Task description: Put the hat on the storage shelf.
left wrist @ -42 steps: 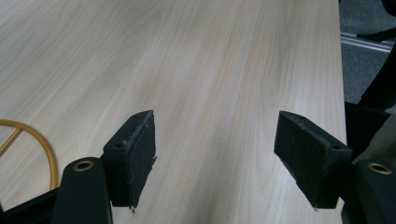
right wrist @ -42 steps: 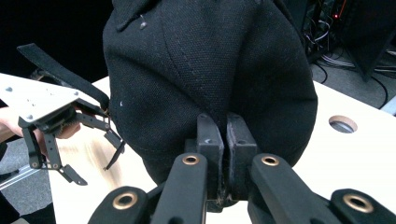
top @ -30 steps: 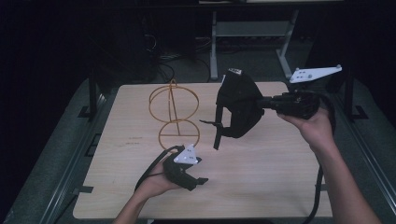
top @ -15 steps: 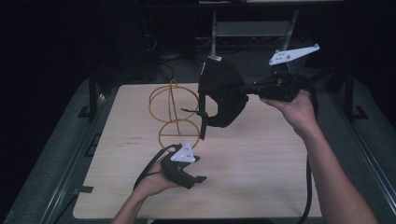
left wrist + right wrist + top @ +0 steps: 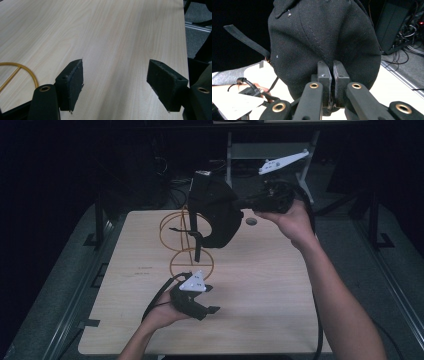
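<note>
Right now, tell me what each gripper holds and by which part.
The right gripper pinches the black cap by its fabric crown. The left gripper holds nothing.

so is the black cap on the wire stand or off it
Off: the right gripper holds the black cap in the air above the wire stand.

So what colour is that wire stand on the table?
The wire stand is golden yellow, clearest in the high view; the cap covers part of it.
</note>
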The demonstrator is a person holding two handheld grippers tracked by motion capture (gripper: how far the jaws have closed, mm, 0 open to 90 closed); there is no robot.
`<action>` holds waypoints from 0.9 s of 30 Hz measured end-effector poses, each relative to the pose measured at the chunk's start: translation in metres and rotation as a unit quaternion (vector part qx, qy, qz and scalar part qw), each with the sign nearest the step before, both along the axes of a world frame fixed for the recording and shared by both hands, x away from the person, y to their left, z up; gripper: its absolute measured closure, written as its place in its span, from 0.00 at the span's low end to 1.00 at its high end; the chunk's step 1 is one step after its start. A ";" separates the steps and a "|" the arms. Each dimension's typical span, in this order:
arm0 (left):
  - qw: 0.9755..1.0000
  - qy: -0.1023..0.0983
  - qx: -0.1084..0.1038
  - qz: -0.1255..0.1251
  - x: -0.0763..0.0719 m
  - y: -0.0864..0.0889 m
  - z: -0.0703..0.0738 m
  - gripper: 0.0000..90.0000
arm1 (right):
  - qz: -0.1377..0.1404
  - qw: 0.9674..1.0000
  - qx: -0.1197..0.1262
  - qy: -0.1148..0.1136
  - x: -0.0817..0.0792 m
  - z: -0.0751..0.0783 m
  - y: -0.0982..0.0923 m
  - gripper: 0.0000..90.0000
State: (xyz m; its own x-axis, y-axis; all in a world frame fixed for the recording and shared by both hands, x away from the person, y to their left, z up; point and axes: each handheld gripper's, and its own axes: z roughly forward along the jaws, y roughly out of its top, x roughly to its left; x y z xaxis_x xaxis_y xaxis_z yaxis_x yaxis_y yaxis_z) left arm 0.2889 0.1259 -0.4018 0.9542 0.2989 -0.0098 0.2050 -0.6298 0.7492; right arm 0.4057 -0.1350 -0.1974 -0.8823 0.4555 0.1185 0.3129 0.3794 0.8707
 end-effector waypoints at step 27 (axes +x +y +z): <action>1.000 0.001 0.001 0.005 0.003 0.005 0.000 0.33 | 0.048 0.998 -0.044 0.002 0.032 0.019 0.082 0.96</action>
